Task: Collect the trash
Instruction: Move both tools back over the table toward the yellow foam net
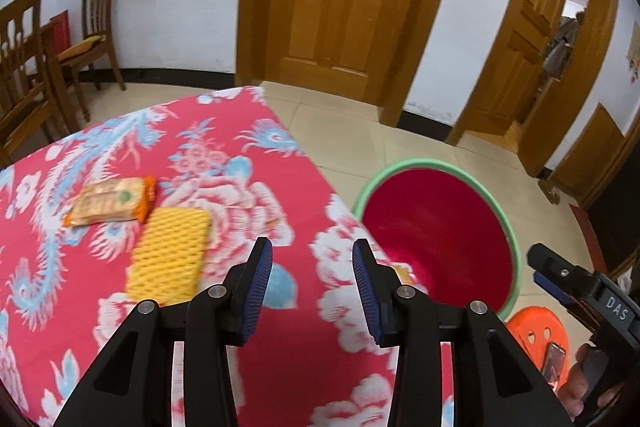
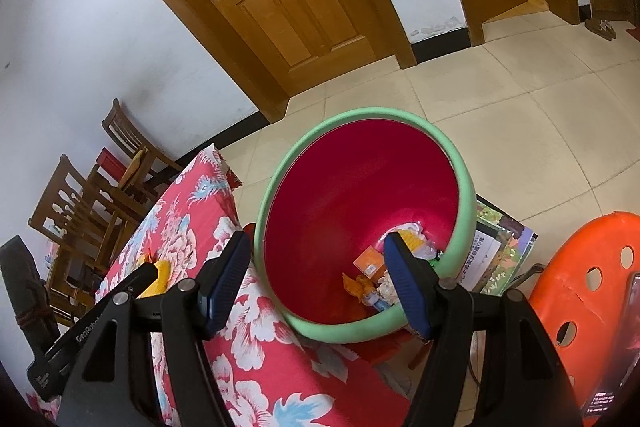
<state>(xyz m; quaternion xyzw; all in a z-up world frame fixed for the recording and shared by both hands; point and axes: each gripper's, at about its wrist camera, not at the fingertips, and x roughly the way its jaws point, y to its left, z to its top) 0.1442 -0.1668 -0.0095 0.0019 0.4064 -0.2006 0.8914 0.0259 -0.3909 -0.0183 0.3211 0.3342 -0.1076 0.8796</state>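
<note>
Left wrist view: the left claw point(image 1: 312, 291) stood spread and empty over the flowered desk point(image 1: 280, 367); beyond it lay a yellow foam net sleeve point(image 1: 170, 259) touching an orange snack wrapper point(image 1: 110, 205), both probably light, soft and crushable, best pinched across a free edge. Right wrist view: the right claw point(image 2: 316, 281) was spread, holding nothing, straddling the near rim of the green-rimmed red bin point(image 2: 464, 187), where collected litter point(image 2: 380, 279) lay at the bottom.
</note>
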